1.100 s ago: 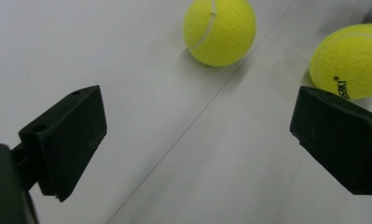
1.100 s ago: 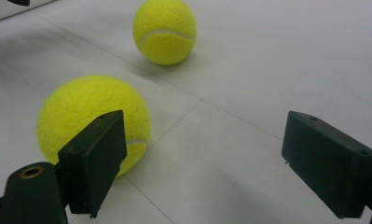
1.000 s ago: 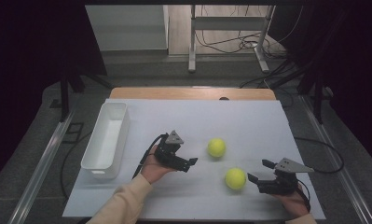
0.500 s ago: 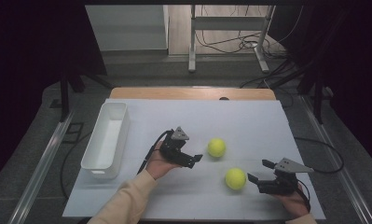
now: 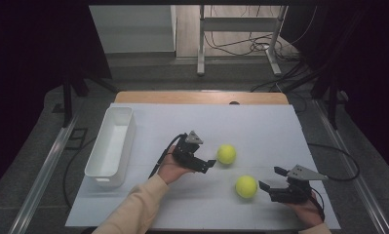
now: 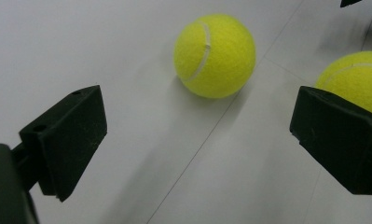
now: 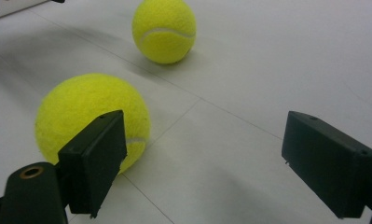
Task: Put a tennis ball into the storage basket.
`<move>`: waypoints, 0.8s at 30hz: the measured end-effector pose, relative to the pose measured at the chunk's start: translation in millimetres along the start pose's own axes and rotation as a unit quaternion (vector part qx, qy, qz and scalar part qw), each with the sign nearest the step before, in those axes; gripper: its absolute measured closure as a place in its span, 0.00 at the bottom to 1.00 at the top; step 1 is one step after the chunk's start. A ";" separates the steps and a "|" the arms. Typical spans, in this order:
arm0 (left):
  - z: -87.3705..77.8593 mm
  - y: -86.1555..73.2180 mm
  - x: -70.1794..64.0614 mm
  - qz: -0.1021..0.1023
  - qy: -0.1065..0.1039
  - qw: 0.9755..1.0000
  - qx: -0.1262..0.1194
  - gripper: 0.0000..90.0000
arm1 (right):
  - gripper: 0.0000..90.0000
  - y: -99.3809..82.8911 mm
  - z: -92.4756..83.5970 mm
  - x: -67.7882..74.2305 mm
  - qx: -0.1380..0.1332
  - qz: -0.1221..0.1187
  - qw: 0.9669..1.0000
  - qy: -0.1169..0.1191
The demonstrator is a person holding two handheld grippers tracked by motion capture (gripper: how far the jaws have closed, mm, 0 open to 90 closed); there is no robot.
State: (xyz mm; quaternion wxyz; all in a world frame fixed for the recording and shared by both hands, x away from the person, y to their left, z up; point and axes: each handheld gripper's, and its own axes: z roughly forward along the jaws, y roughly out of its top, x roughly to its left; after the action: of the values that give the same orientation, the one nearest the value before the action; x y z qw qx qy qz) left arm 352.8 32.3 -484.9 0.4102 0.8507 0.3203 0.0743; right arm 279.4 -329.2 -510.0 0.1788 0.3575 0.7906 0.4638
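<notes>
Two yellow tennis balls lie on the white tabletop (image 5: 260, 131). My left gripper (image 5: 207, 165) is open, its jaws pointing right at the farther ball (image 5: 226, 154), a short gap away. In the left gripper view that gripper (image 6: 197, 140) has a ball (image 6: 215, 55) ahead of its jaws, and a second ball (image 6: 356, 79) peeks from behind the right jaw. My right gripper (image 5: 268, 178) is open just right of the nearer ball (image 5: 246, 186). In the right gripper view the gripper (image 7: 216, 161) has that ball (image 7: 93, 121) beside its left jaw and the other ball (image 7: 164, 30) beyond.
A long white bin (image 5: 111, 146) stands along the table's left side, apart from both hands. A strip of wooden table edge (image 5: 202, 97) runs along the back. Cables trail from both grippers, and metal rails (image 5: 46, 165) flank the table.
My left gripper has moved a little right, closing on the farther ball. The balls and the right gripper have stayed put.
</notes>
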 end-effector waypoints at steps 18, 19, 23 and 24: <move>19.9 11.9 -1.6 0.006 -0.015 1.000 0.010 0.05 | 0.16 -0.4 0.5 -0.5 0.002 -0.001 1.000 -0.002; 20.8 12.4 -1.6 0.007 -0.016 1.000 0.010 0.05 | 0.16 -0.4 0.5 -0.5 0.003 -0.001 1.000 -0.002; 24.6 15.1 -1.1 0.007 -0.017 1.000 0.011 0.05 | 0.16 -0.7 0.1 -0.6 0.003 0.001 1.000 -0.002; 24.6 15.1 -1.1 0.007 -0.017 1.000 0.011 0.05 | 0.16 -0.8 -0.1 -0.9 0.002 0.003 1.000 -0.003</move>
State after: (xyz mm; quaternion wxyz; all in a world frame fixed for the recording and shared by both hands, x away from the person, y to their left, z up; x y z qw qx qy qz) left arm 368.9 8.8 -489.6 0.4053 0.8586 0.3081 0.0593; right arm 279.6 -330.1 -510.7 0.1788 0.3612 0.7904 0.4614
